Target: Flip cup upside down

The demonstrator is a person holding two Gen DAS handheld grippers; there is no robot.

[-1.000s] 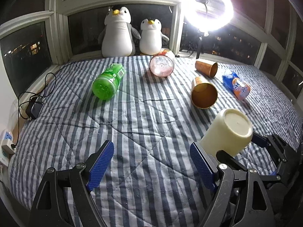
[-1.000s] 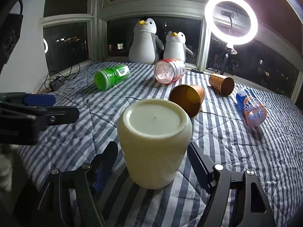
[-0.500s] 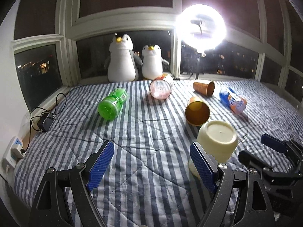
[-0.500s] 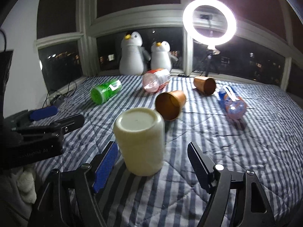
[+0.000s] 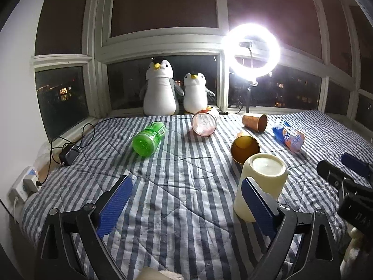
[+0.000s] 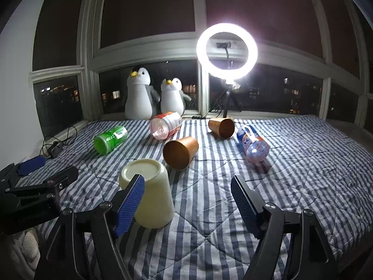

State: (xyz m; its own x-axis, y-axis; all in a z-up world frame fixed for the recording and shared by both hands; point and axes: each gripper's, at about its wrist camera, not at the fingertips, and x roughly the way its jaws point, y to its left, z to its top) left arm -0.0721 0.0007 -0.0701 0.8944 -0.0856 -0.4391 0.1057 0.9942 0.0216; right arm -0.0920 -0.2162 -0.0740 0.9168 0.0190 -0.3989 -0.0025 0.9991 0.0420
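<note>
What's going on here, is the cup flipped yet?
Looks done. The cream cup stands upside down on the striped blanket, base up, with nothing gripping it. The right tongs are open, the cup just beside their left finger, and the left tongs are open and empty too. Two copper cups and three bottles lie on their sides further back.

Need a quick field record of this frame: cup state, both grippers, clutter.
cup: cream cup upside down, base up, standing on striped blanket
right gripper: open, empty, cup just beyond its left finger
left gripper: open, empty
clutter: two copper cups on their sides; green bottle, red-label bottle, blue-orange bottle lying down
</note>
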